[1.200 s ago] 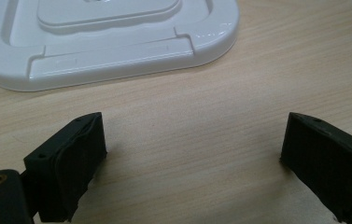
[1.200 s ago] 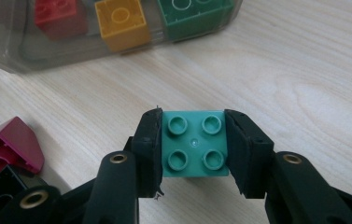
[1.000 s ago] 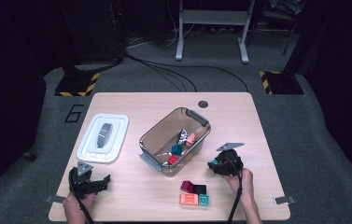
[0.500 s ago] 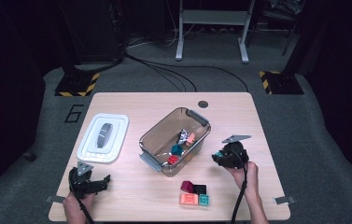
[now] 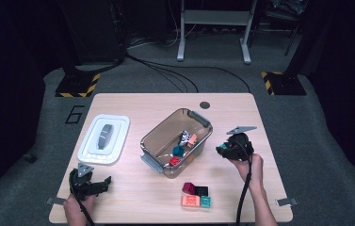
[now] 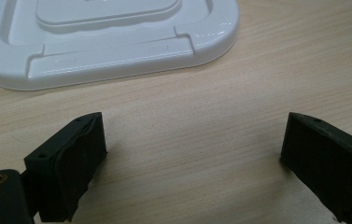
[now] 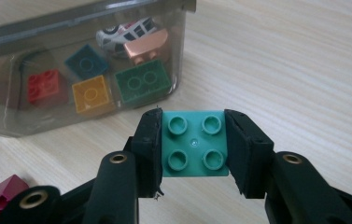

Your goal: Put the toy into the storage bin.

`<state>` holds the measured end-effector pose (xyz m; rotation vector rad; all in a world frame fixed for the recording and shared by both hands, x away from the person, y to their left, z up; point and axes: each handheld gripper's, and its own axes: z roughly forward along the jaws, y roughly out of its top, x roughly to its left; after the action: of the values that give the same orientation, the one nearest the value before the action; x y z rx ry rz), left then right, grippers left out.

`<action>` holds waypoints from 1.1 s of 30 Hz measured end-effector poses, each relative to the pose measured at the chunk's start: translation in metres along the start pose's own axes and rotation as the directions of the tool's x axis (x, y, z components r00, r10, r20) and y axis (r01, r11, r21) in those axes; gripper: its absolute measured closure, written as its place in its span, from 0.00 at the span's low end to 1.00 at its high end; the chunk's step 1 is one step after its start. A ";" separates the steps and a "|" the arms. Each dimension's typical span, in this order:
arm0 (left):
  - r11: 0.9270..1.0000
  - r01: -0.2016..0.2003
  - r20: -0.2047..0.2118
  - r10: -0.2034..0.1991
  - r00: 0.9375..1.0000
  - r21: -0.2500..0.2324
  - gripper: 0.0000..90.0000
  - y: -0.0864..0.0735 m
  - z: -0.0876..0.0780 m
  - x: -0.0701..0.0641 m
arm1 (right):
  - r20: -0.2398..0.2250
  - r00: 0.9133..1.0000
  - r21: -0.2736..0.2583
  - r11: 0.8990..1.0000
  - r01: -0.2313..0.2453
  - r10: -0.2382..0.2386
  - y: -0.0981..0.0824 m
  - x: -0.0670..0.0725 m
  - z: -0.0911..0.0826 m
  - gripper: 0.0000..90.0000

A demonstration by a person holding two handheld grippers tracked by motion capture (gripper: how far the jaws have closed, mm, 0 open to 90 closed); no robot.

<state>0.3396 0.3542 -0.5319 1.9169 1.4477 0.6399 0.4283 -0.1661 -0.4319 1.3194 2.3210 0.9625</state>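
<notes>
Rising from the near tabletop (image 5: pixel 133 197) toward the clear bin (image 5: pixel 154 136), the right gripper (image 7: pixel 193 144) is carrying a teal four-stud brick (image 7: pixel 194 142), its fingers (image 7: pixel 146 144) closed firmly on the brick's two sides. That lift is probably setting up a drop into the bin, where other bricks are lying. Near left, the left gripper (image 6: pixel 192 154) is resting with fingers spread wide and empty, just near of the white lid (image 6: pixel 108 42).

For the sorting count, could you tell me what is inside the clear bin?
The bin holds a toy car and red, blue, yellow, green and copper bricks; anything beneath them is hidden.
</notes>
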 end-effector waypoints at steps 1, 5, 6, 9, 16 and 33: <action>1.000 -0.001 -0.001 0.001 1.000 -0.001 0.07 0.000 0.000 0.000 | -0.002 1.000 0.001 1.000 -0.006 0.006 0.002 0.000 -0.001 0.65; 1.000 0.000 0.000 0.000 1.000 0.003 0.07 0.000 0.000 0.000 | 0.007 1.000 -0.010 1.000 -0.012 0.012 0.009 -0.004 -0.007 0.65; 1.000 -0.001 0.000 0.001 1.000 0.002 0.07 0.000 0.000 0.000 | 0.009 1.000 -0.014 1.000 -0.010 0.010 0.011 -0.006 -0.008 0.65; 1.000 -0.001 0.000 0.001 1.000 0.003 0.07 0.000 0.000 0.000 | 0.015 1.000 -0.027 1.000 -0.010 0.010 0.016 -0.009 -0.012 0.65; 1.000 0.000 0.000 0.000 1.000 0.003 0.07 0.000 0.000 0.000 | 0.028 1.000 -0.047 0.999 -0.008 0.009 0.029 -0.014 -0.022 0.65; 1.000 -0.001 0.000 0.001 1.000 0.003 0.07 0.000 0.000 0.000 | 0.053 0.998 -0.081 0.996 0.022 -0.017 0.059 -0.014 -0.039 0.65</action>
<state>0.3396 0.3544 -0.5316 1.9204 1.4485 0.6391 0.4517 -0.1726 -0.3638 1.2722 2.2270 0.9935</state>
